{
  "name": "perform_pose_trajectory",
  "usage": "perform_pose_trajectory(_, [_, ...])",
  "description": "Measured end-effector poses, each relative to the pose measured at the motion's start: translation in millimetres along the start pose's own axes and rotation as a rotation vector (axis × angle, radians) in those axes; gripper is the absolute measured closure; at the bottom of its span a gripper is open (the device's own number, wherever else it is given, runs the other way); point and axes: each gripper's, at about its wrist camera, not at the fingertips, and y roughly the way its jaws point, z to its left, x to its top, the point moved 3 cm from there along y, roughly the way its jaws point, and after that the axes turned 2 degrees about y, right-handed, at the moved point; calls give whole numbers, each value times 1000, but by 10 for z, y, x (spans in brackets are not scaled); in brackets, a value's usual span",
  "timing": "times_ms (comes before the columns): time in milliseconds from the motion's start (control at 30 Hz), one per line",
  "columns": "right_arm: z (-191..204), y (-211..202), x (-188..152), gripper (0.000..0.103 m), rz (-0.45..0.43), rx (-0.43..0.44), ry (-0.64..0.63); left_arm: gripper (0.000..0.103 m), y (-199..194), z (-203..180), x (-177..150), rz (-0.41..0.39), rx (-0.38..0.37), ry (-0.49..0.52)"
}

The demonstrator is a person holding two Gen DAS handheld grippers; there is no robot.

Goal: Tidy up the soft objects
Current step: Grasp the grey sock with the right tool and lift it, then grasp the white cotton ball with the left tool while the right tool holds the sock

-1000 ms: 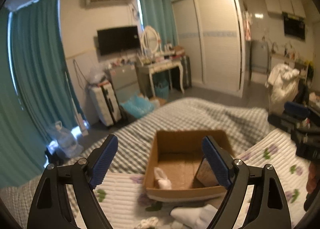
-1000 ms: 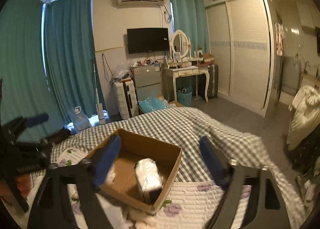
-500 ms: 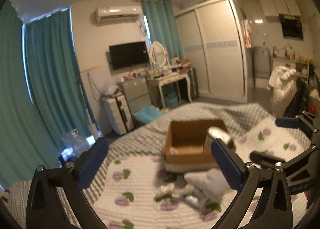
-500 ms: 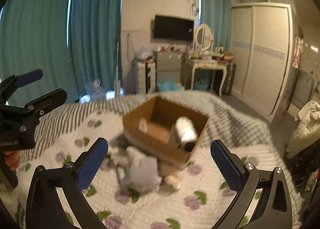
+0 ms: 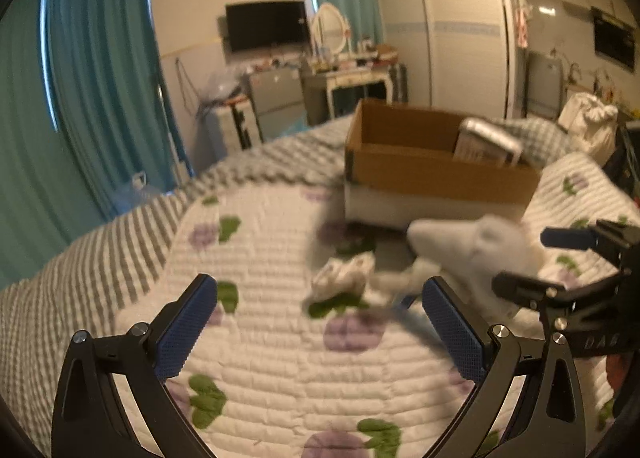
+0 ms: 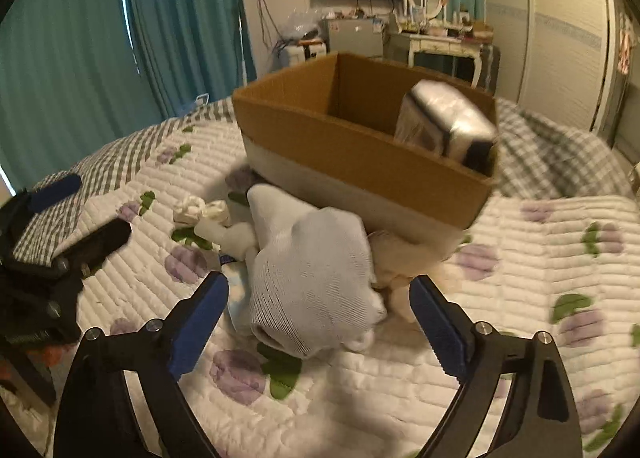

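A cardboard box [image 6: 360, 154] [image 5: 436, 174] stands on the flowered quilt, with a plastic-wrapped pack [image 6: 444, 126] [image 5: 486, 144] leaning in its right end. In front of it lies a pile of white soft cloths [image 6: 316, 278] [image 5: 476, 246] and a small rolled white sock [image 5: 346, 276] [image 6: 196, 210]. My right gripper [image 6: 318, 326] is open, low over the quilt, its blue pads either side of the white cloth. My left gripper [image 5: 320, 326] is open and empty, left of the pile, facing the small sock.
The quilt [image 5: 260, 338] covers the bed, with a grey checked blanket [image 5: 120, 234] behind. Teal curtains [image 5: 92, 78], a dressing table [image 5: 348, 78] and wardrobe [image 5: 452, 26] stand beyond the bed. The left gripper shows at the left of the right wrist view [image 6: 60, 250].
Both grippers have dropped from above the box to low over the quilt in front of it. The right gripper has closed in on the white cloth pile.
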Motion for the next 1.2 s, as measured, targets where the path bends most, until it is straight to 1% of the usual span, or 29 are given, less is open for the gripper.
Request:
perform_pose_trajectory(33, [8, 81, -5, 15, 14, 2, -2, 0, 26, -8, -12, 5, -3, 2])
perform_pose_trajectory(67, [16, 134, -9, 22, 25, 1, -4, 0, 47, -16, -21, 9, -9, 4])
perform_pose_trajectory(100, [20, 186, -18, 30, 37, -5, -5, 0, 64, -28, -33, 12, -14, 5])
perform_pose_trajectory(133, [30, 209, -32, 35, 44, -12, -5, 0, 81, -39, -45, 16, -19, 4])
perform_pose_trajectory(200, [23, 206, -38, 41, 43, -15, -2, 0, 120, -58, -61, 32, -25, 0])
perform_pose_trajectory(367, [-3, -53, 6, 44, -17, -36, -13, 0, 135, -66, -111, 65, -75, -52])
perform_pose_trajectory(400, [-4, -132, 25, 44, -45, -44, -22, 0, 144, -57, -123, 77, -82, -62])
perform_pose_trajectory(500, [-48, -435, 75, 44, -112, -75, -37, 0, 118, -105, -176, 102, -62, -54])
perform_pose_trajectory(600, [-192, -679, 96, 44, -149, -98, -14, 0, 73, -192, -169, 111, -48, -39])
perform_pose_trajectory(733, [-409, -803, 70, 44, -150, -133, 23, 0, -22, -381, -105, 95, -71, -38])
perform_pose_trajectory(833, [-588, -774, 55, 44, -141, -184, 53, 1, -26, -585, -38, 84, -89, -8])
perform_pose_trajectory(900, [-666, -730, 42, 44, -135, -227, 57, 9, 19, -695, 9, 87, -86, 12])
perform_pose_trajectory(933, [-717, -711, 30, 44, -130, -240, 58, 10, 59, -721, 28, 97, -79, 15])
perform_pose_trajectory(967, [-766, -691, 18, 44, -127, -242, 64, 10, 104, -746, 46, 106, -70, 14])
perform_pose_trajectory(1067, [-888, -646, -1, 44, -115, -212, 99, 11, 252, -810, 124, 117, -74, 10])
perform_pose_trajectory(1167, [-910, -615, -4, 44, -112, -206, 103, 20, 425, -869, 184, 124, -59, 42])
perform_pose_trajectory(1200, [-911, -605, -8, 44, -110, -206, 103, 20, 487, -875, 190, 132, -45, 53])
